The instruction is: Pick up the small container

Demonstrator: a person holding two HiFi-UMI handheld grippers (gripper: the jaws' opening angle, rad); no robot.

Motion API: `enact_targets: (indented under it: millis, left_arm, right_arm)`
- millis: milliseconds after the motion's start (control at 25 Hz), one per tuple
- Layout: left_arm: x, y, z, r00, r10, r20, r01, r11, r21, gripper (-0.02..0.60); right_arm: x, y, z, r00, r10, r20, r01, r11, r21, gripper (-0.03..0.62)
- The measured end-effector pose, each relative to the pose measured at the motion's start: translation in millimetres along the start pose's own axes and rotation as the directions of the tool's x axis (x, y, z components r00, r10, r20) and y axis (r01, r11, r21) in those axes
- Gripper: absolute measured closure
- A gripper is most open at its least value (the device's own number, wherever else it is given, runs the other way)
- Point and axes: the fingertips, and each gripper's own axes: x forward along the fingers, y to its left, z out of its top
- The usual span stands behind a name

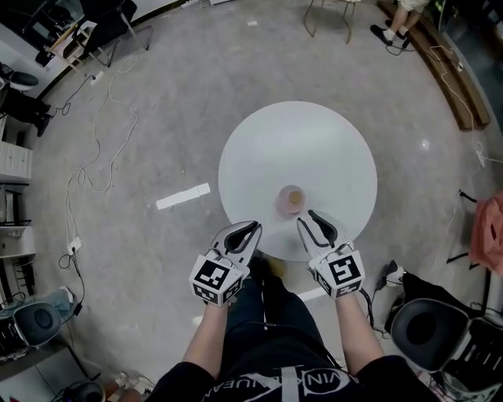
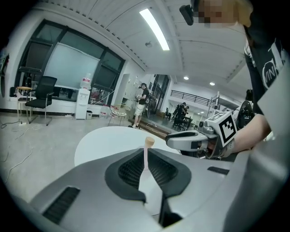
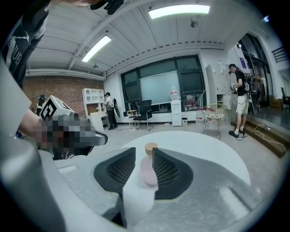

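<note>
small container mostly hidden, person cropped

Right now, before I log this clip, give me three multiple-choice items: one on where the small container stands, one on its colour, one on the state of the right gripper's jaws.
1. Where does the small container stand?
A. at the round white table's far edge
B. on the table's near side, towards the person
C. off the table

2. What colour is the container's body?
A. pink
B. blue
C. green

3. How do the right gripper's jaws stand?
A. shut on the container
B. shut on nothing
C. apart, not gripping the container

Answers:
1 B: the head view shows it just ahead of both grippers, near the table's closest edge.
2 A: the right gripper view shows a pink body under a tan lid.
3 C: a clear gap shows between the pads, and neither presses on the container.
</note>
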Motion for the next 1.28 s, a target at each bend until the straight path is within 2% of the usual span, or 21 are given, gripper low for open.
enact_targets:
  millis: [240,400,560,960,1280]
  left_arm:
    - [14,7,-8,1.0,-0.026,-0.004,0.026,1.0,-0.002,0.555]
    - [33,15,-8,0.999,-0.035,0.004,0.035,0.999,-0.001,0.555]
    - [50,18,-4,0.999,-0.044,0.011,0.044,0.999,0.028,0.555]
    - [61,20,-12,0.996,-0.09,0.018,0.089,0.995,0.039,0.555]
    - [60,26,-23,0.996,-0.083,0.033,0.082,0.996,0.028,0.555]
  right_arm:
    - [20,-4,-9,0.999,-0.032,-0.022,0.032,0.999,-0.009,0.436]
    - [36,-15,-10,0.999,-0.036,-0.008,0.036,0.999,-0.011,0.414]
    - [49,-22,-9,0.999,-0.03,0.023,0.031,0.999,-0.013,0.413]
    - [76,-26,-7,0.995,-0.038,0.096,0.047,0.995,-0.09,0.413]
    - [82,-23,-11,0.99,-0.047,0.129,0.059,0.994,-0.087,0.414]
